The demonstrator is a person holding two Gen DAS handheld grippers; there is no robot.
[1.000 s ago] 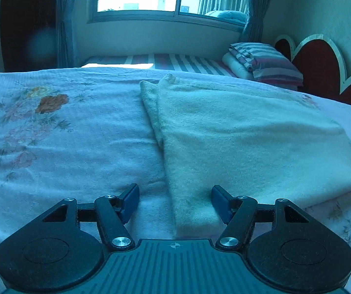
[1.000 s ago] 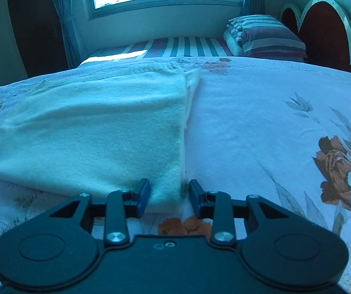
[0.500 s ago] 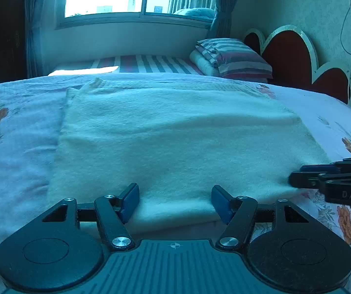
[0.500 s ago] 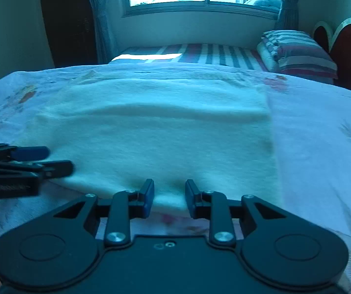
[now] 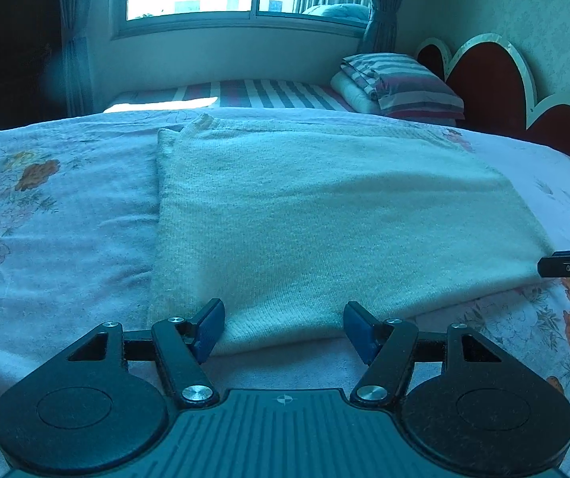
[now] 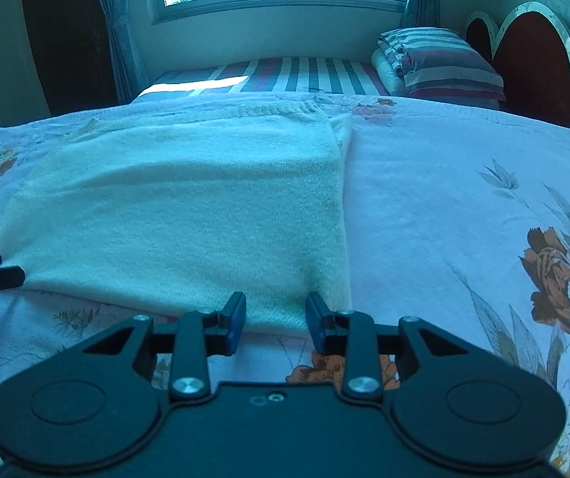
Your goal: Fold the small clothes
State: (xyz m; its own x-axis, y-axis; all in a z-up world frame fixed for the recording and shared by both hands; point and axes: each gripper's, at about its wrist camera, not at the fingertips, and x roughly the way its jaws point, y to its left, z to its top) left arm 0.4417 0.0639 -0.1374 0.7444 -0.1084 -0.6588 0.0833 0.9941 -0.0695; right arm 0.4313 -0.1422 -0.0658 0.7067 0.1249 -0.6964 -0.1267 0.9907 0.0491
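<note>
My left hand-held gripper (image 5: 283, 328) wide open at near left corner of folded cream knit (image 5: 316, 219), pads not pressing. My right hand-held gripper (image 6: 276, 320) opening, narrower gap, knit's near right corner between pads, unpinched. Knit flat on floral bed (image 6: 464, 207).

Floral-sheeted bed (image 5: 65, 239) under folded cream knit garment (image 5: 324, 219)

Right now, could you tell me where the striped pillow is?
The striped pillow lies at the far right in both views, beside the red headboard, beyond the cream sweater.
</note>
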